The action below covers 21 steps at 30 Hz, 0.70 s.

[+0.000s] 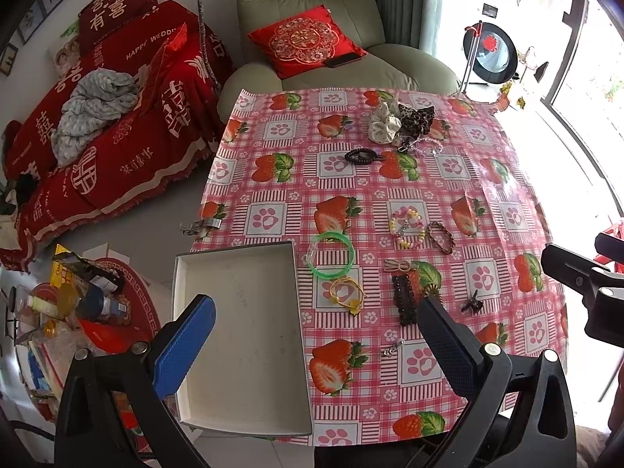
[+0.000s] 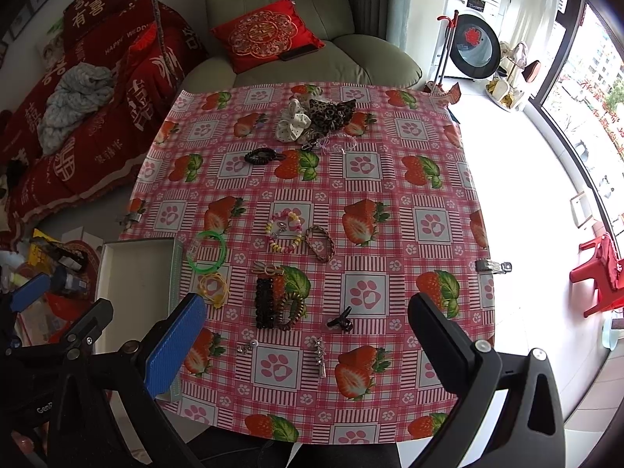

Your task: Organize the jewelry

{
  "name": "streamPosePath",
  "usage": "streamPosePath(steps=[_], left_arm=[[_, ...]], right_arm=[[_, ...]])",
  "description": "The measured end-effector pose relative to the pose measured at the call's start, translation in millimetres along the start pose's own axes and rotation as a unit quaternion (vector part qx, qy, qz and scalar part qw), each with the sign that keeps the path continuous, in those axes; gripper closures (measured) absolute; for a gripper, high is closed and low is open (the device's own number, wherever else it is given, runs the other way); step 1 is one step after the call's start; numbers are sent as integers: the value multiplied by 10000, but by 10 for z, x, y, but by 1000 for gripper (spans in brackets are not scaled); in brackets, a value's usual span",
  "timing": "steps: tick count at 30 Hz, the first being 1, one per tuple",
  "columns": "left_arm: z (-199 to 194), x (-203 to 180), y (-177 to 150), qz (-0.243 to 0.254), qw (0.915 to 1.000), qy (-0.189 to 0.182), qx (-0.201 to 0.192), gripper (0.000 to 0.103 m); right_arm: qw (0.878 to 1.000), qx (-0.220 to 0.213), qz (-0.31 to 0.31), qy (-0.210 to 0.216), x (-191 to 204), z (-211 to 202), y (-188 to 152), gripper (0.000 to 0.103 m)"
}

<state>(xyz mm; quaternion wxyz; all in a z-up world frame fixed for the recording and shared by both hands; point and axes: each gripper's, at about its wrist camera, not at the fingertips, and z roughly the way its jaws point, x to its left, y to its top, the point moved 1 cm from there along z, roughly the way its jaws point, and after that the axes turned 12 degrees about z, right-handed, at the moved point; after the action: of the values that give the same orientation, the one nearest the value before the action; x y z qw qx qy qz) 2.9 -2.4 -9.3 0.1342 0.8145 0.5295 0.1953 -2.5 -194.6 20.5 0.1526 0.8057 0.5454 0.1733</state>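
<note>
Spread wide above the near table edge, the left gripper (image 1: 316, 331) holds nothing; its blue-padded finger hangs over the shallow white tray (image 1: 183, 351) at the left edge of the strawberry tablecloth (image 1: 487, 202). Just right of the tray lie a green bangle (image 1: 332, 254) and yellow hair ties (image 1: 346, 293). From the right wrist, the right gripper (image 2: 308, 329) is likewise open and empty, above a black beaded clip (image 2: 264, 303), a small black claw clip (image 2: 341, 320) and a beaded bracelet (image 2: 284, 231).
</note>
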Motion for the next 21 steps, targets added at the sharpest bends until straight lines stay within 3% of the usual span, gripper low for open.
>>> streamPosePath(steps=[21], left_arm=[[30, 69, 17, -31, 10000, -14, 27, 0]], right_arm=[[10000, 13, 2, -17, 28, 27, -1, 0]])
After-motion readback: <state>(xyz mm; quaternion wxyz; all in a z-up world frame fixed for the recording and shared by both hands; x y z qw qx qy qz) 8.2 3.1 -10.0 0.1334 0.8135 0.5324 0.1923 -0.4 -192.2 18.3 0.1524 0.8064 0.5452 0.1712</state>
